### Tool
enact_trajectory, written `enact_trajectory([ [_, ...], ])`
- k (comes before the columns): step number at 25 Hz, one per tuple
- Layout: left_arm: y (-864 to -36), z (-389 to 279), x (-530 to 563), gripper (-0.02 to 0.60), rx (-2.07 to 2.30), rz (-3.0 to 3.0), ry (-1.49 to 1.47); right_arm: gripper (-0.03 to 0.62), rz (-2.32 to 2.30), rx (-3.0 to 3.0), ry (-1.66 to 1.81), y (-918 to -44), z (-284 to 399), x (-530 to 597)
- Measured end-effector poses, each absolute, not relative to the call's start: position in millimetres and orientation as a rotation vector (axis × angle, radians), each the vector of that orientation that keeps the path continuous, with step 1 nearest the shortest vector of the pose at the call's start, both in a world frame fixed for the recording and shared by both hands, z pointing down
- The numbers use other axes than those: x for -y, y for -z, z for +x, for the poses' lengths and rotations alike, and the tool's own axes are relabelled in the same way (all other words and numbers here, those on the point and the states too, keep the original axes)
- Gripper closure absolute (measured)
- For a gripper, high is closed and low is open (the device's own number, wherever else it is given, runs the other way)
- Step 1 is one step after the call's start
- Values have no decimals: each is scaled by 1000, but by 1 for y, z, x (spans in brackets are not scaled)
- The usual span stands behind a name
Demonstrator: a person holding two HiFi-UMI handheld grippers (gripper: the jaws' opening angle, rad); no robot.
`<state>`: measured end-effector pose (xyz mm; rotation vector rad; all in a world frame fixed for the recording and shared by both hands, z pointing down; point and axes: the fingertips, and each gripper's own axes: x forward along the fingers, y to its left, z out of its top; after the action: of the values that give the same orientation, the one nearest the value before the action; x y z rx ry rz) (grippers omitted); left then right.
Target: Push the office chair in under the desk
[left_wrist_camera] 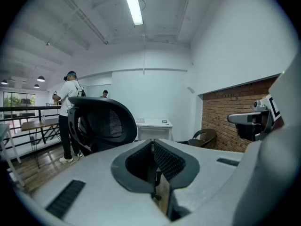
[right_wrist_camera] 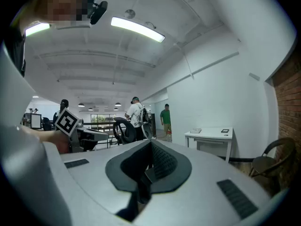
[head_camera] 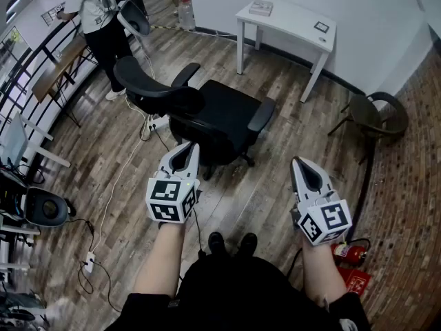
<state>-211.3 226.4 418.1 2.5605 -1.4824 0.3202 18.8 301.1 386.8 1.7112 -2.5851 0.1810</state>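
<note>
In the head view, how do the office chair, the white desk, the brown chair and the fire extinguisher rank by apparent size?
1. office chair, though it stands nearer the camera than the desk, so its true size against the desk is unsure
2. desk
3. brown chair
4. fire extinguisher, clearly smallest

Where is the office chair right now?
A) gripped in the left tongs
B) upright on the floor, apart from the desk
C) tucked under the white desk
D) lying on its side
B: the office chair stands upright on the wood floor, apart from the white desk, and the left tongs are shut on nothing.
</note>
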Motion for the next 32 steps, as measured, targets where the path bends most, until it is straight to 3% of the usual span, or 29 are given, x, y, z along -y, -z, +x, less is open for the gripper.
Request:
enact_trajectory([
  [15, -419, -210, -229, 557, 1581, 2528, -396, 591, 1622, 2619, -215, -399, 27, -320],
  [24, -441, -293, -187, 546, 1659, 2393, -364, 586, 1497, 2642, -299, -416, -42, -293],
  [27, -451, -333, -156, 472, 1637, 2390, -390, 463, 1455, 2628, -344, -432, -95, -267],
  [32, -460, -387, -103, 372, 1569, 2450, -445, 394, 1496, 2521, -323, -457, -172, -218],
])
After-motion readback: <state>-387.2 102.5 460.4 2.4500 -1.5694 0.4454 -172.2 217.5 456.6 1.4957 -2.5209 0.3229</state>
